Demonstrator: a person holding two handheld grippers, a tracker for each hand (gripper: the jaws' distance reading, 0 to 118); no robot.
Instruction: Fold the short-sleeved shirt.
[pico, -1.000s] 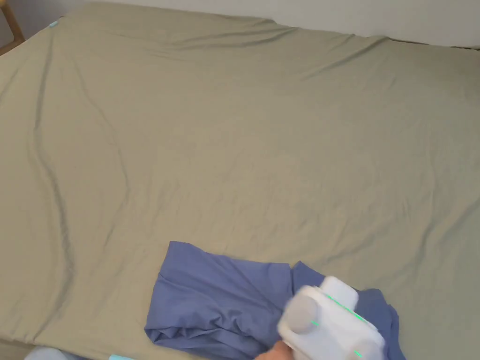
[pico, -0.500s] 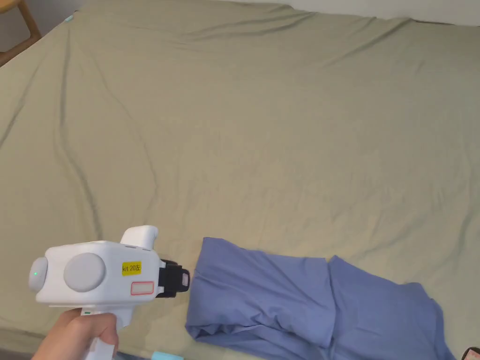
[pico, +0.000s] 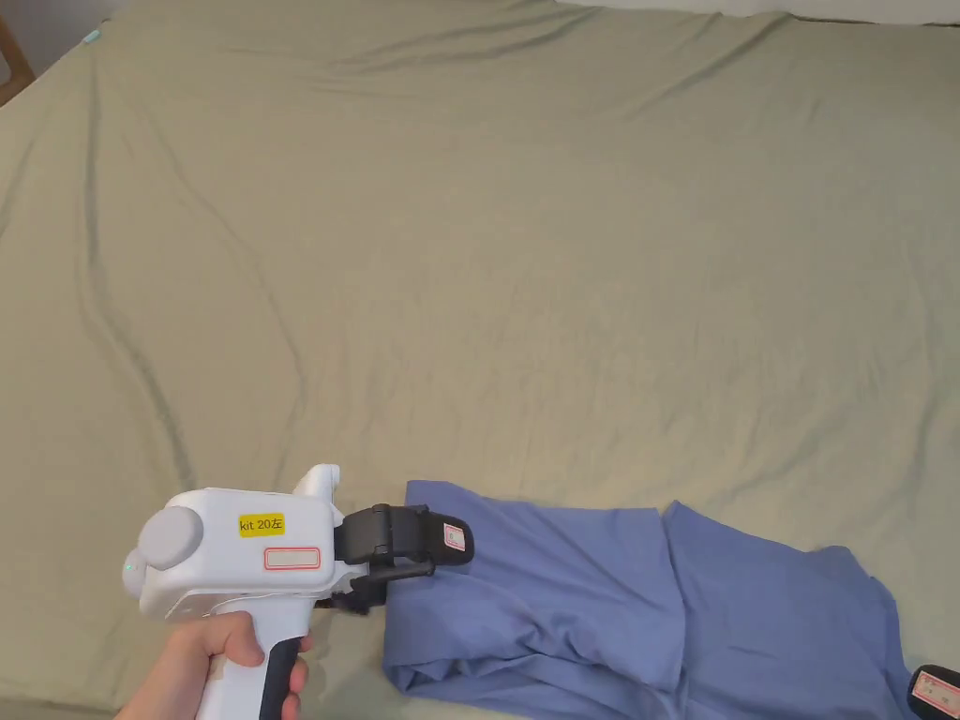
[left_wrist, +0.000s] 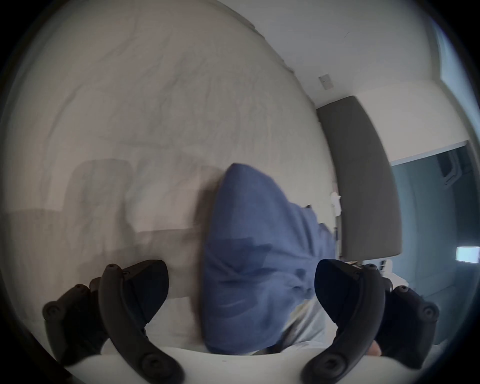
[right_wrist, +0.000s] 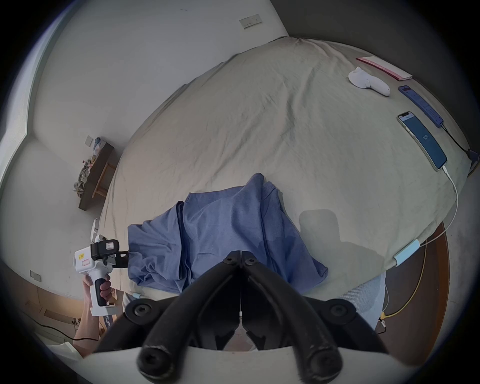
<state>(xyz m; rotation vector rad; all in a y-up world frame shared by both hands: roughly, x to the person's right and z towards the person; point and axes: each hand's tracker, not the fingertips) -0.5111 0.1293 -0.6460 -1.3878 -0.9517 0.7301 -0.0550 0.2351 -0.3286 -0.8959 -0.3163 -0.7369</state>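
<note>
Since the earlier frame, your left hand-held gripper (pico: 441, 553) reached the shirt (pico: 600, 600) edge, jaws open, empty; close squarely on one layer.

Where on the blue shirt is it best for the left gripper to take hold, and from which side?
Probably the far-left corner of the blue shirt. It lies flat and free on the bed sheet, so the open left gripper, already at that edge, can slide in from the left.

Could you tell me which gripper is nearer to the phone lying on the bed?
Right. The right gripper is shut above the shirt's end nearer the phone; the left gripper is open at the shirt's far end.
</note>
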